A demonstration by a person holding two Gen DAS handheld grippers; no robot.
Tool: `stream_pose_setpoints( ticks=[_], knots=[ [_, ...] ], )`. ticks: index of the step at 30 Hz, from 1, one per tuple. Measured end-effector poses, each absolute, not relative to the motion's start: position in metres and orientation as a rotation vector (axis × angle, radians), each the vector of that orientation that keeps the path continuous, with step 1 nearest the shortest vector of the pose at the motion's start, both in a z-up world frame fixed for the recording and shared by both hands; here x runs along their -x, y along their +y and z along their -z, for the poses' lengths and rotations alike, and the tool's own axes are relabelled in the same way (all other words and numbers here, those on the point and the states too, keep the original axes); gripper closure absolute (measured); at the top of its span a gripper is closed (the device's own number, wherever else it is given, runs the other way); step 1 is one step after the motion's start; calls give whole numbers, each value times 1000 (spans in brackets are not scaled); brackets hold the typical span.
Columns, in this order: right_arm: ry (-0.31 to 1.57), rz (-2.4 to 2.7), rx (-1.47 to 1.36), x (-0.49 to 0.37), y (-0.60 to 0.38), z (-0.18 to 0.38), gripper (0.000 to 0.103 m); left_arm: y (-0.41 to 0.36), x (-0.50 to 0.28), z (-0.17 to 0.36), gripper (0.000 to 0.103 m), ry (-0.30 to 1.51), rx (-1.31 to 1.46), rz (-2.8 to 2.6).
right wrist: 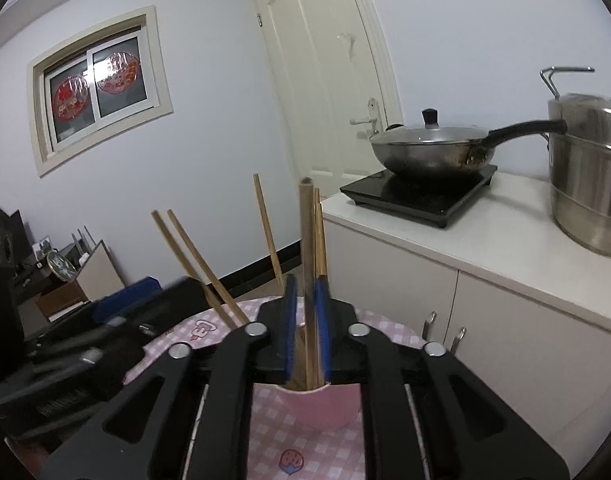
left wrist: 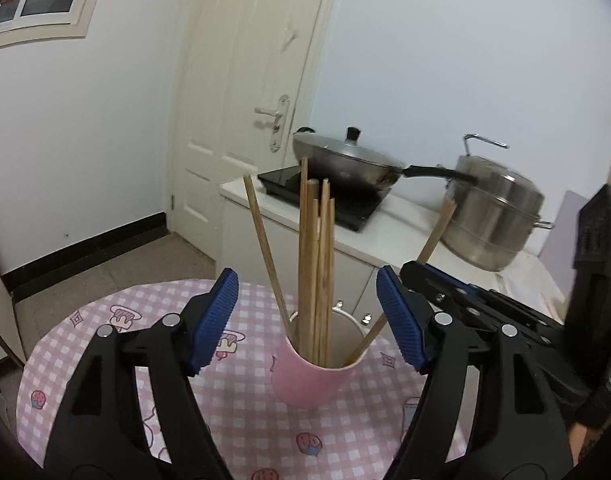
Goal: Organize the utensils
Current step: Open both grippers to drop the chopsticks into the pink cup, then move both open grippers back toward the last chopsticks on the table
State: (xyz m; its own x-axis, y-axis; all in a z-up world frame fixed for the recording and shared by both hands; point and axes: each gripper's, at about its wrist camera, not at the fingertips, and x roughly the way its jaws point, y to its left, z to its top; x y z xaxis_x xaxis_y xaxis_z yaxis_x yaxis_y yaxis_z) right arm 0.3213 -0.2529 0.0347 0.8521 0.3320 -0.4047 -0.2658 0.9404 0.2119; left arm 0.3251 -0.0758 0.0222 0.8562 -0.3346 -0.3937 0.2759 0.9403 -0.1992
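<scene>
**Right tongs grip chopsticks standing in a pink cup; left tongs spread wide**

The right tongs (right wrist: pixel 306 320) are clamped on a few wooden chopsticks (right wrist: pixel 307 240), their blue pads (right wrist: pixel 290 320) pressed against the sticks just above the rim of the pink cup (right wrist: pixel 317 408). The gripped sticks stand almost upright at 12 o'clock from the tongs.

The left tongs (left wrist: pixel 307 320) are spread wide, holding nothing. Their blue pads (left wrist: pixel 213 320) sit either side of the same pink cup (left wrist: pixel 309 380), apart from it. In the cup, a tight bundle of chopsticks (left wrist: pixel 315 260) stands upright; one stick leans toward 11 o'clock and another toward 1 o'clock.

The cup stands on a round table (left wrist: pixel 105 320) covered with a pink checked cloth.

Beyond the table, at 1 o'clock in the left view, a white cabinet top carries a black induction cooker (left wrist: pixel 345 204) with a lidded wok (left wrist: pixel 345 164) on it, and a steel steamer pot (left wrist: pixel 493 224) beside that. A white door (left wrist: pixel 241 100) is at 12 o'clock.
</scene>
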Motion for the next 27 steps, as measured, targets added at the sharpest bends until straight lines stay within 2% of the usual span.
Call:
stream_pose_setpoints(
  ticks=[3, 7, 15, 27],
  knots=[
    [457, -309, -132, -314, -252, -38, 90, -71, -315, -27, 32, 433, 121, 312],
    [459, -315, -123, -300, -248, -45, 83, -64, -304, -31, 32, 440, 116, 304],
    [470, -341, -77, -273, -230, -56, 77, -46, -274, -33, 32, 480, 86, 281],
    [658, -418, -28, -256, -190, -6, 72, -14, -253, 10, 30, 705, 15, 238]
  ],
)
